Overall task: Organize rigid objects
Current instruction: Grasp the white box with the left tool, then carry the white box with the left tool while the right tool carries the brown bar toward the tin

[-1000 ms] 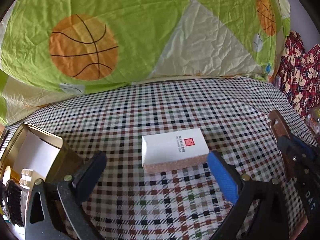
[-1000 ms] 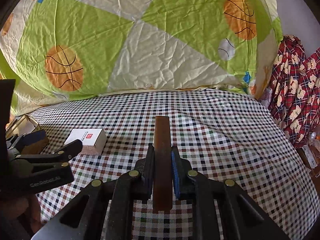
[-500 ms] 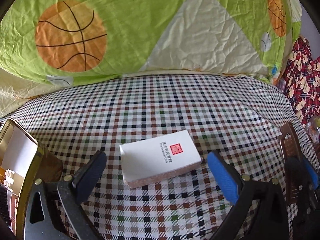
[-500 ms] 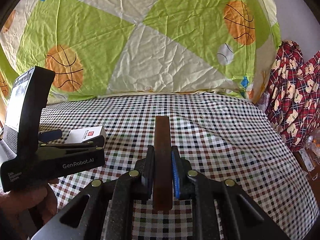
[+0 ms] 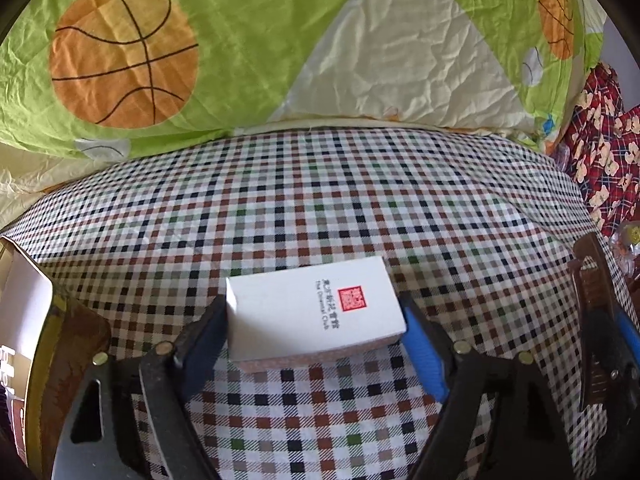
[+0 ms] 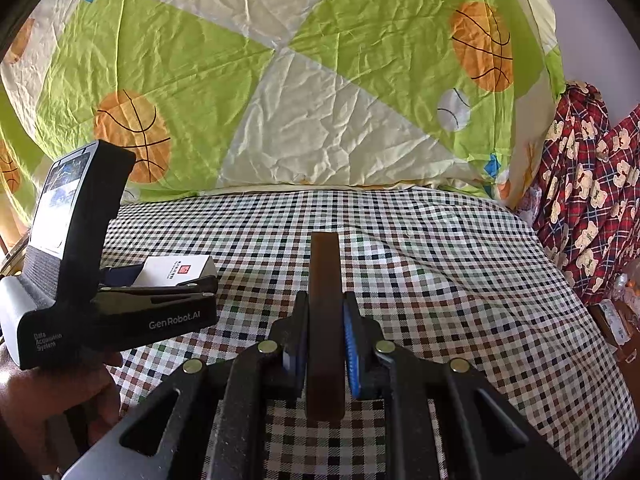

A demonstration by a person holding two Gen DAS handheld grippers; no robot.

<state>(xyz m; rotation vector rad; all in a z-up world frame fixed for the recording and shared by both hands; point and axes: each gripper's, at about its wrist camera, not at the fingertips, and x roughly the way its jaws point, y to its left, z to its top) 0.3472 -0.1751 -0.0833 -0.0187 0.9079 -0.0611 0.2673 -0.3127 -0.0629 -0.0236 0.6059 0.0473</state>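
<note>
A white box (image 5: 312, 312) with a red stamp lies flat on the checkered sheet (image 5: 320, 200). My left gripper (image 5: 312, 308) straddles it and its jaws are closing; both pads (image 5: 420, 336) touch the box's short sides. From the right wrist view the same box (image 6: 176, 268) shows at the left, behind the left gripper (image 6: 160, 284), which a hand (image 6: 52, 396) holds. My right gripper (image 6: 325, 304) is shut on a dark brown flat bar (image 6: 325, 264) that sticks out forward past the fingers. It also appears at the right edge of the left view as the right gripper (image 5: 604, 320).
An open gold-edged box (image 5: 36, 320) with white contents sits at the far left. A green and cream quilt (image 5: 280, 60) with basketball prints rises behind the sheet. Red plaid cloth (image 6: 592, 200) hangs at the right, beyond the bed's edge.
The left gripper came forward and down onto the white box and its jaws narrowed from wide open to the box's sides. The right gripper and its brown bar stayed still.
</note>
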